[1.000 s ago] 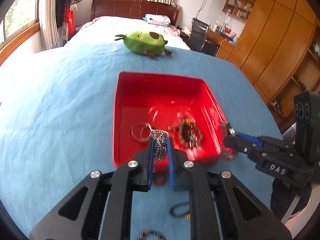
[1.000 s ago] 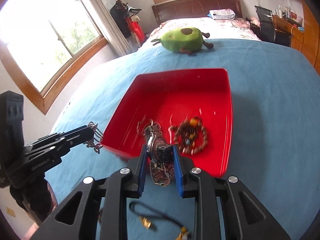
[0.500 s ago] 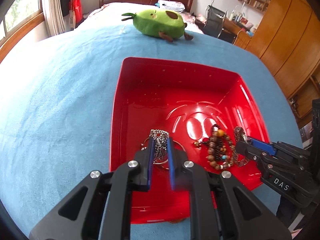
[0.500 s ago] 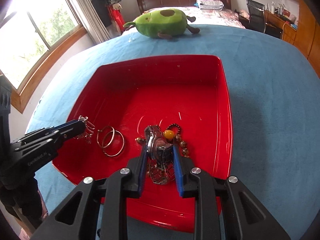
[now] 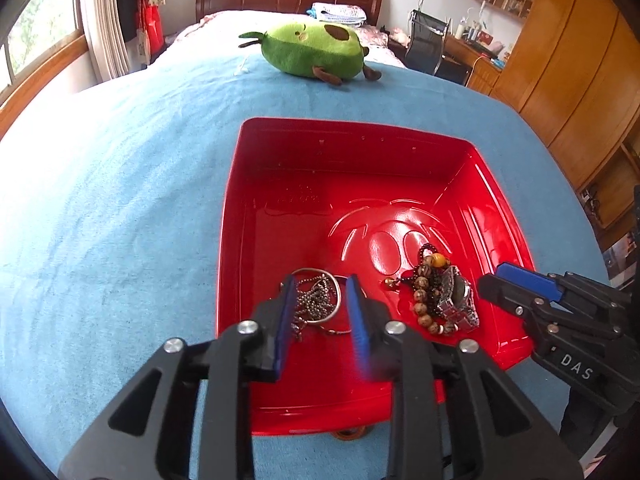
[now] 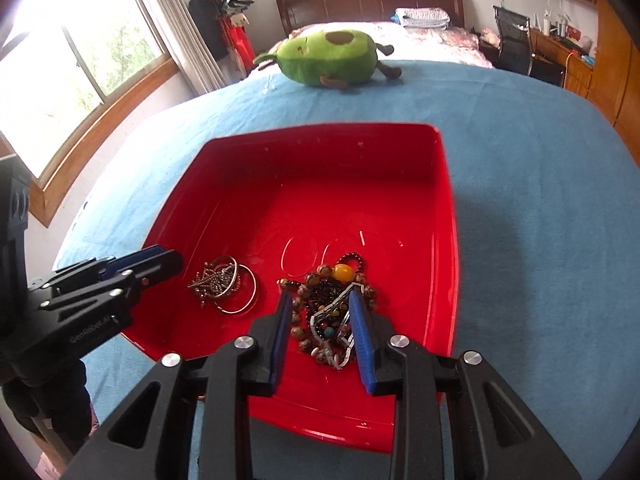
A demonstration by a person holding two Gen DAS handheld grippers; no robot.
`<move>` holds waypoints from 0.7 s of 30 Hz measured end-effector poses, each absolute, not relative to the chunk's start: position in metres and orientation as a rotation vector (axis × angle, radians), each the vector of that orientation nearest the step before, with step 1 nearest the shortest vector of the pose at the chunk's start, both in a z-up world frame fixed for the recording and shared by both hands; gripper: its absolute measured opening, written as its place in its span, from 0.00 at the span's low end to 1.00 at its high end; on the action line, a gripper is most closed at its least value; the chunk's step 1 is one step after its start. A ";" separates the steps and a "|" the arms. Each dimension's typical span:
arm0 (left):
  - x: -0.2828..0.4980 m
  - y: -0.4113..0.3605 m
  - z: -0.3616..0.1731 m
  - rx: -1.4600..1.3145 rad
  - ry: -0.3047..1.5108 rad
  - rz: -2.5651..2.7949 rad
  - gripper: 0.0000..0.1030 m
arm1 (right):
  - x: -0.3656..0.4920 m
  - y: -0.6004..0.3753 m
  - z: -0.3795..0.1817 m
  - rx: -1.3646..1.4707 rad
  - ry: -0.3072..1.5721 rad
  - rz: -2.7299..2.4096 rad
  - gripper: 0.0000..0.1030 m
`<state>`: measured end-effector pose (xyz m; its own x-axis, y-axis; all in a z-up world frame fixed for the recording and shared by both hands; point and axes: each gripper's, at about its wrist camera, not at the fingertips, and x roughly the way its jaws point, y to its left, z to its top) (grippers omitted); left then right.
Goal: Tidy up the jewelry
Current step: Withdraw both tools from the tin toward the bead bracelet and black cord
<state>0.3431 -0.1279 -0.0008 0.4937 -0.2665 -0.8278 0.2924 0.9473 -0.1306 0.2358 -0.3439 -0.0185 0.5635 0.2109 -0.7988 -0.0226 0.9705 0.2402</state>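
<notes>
You're over a glossy red plastic tray (image 5: pixel 496 208), smooth and reflective, on a matt, nappy blue cloth (image 5: pixel 120 184). In the tray lie a shiny metal ball chain (image 5: pixel 316 300), polished metal bangles (image 6: pixel 244 292), a mottled bead bracelet (image 5: pixel 424 292) and a bright steel watch (image 5: pixel 456 300). Beyond the tray sits a fuzzy plush avocado (image 5: pixel 312 54).

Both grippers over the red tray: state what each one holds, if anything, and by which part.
Nothing is held. The left gripper has just opened, leaving the silver chain in the red tray; the right gripper likewise released the watch.
</notes>
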 end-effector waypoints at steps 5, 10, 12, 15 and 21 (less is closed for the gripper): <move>0.328 -0.126 0.013 0.029 0.956 -0.338 0.39 | 0.225 -0.343 -0.007 0.213 0.938 0.140 0.29; 0.310 -0.122 0.026 0.031 0.915 -0.334 0.53 | 0.211 -0.344 -0.001 0.225 0.924 0.145 0.30; 0.301 -0.121 0.031 0.032 0.904 -0.334 0.59 | 0.204 -0.346 0.002 0.232 0.919 0.147 0.31; 0.290 -0.118 0.034 0.027 0.907 -0.339 0.62 | 0.193 -0.349 0.003 0.235 0.917 0.137 0.32; 0.262 -0.107 0.034 0.033 0.916 -0.319 0.62 | 0.164 -0.353 0.002 0.228 0.917 0.101 0.32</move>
